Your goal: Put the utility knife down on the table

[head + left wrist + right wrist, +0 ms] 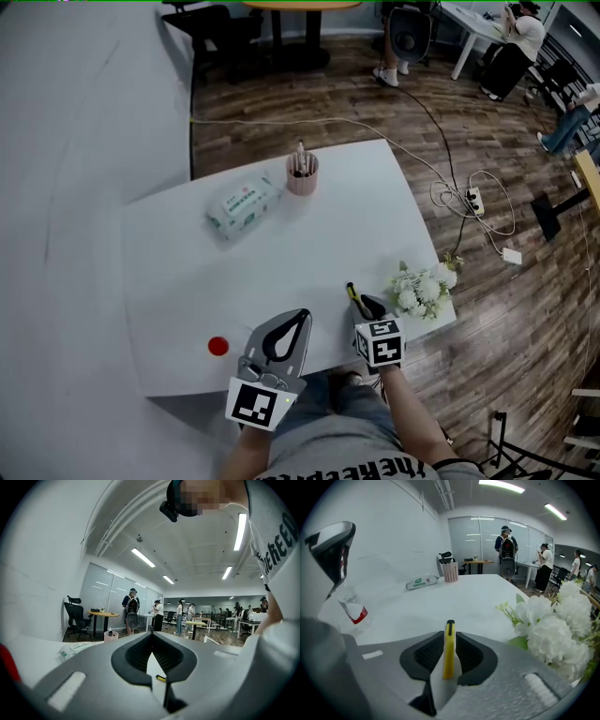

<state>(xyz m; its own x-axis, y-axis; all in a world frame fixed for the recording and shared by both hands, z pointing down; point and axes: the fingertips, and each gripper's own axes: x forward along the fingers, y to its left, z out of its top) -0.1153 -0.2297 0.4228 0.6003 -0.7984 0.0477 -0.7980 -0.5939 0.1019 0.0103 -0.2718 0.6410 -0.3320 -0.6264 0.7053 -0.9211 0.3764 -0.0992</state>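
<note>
My left claw (302, 321) is nearest to me, at the near edge of the worktop (328, 244). Its jaws are pressed together at the tips and hold nothing.

Just to the right of it, my right claw (450, 637) is pinching the utility knife (449, 651). The slim yellow body stands on its edge between the two dark pads. Its black front end points away from me and sticks out a little past the jaws. The knife is over the near right part of the worktop. I cannot tell if it already touches the surface.

I judge that this knife is light and stiff, with a smooth plastic shell. So it may turn or slide in the pads if the pinch becomes weak. The flat sides of the body are the good place to hold it, well back from the front end where the blade comes out. I cannot see whether the blade is out.

The white flowers (553, 620) are just beside the knife on the right, and a clear bottle (352, 609) with a red label stands at the left. A pack of wipes (421, 581) and a pink cup (450, 572) are far away at the back of the worktop.
</note>
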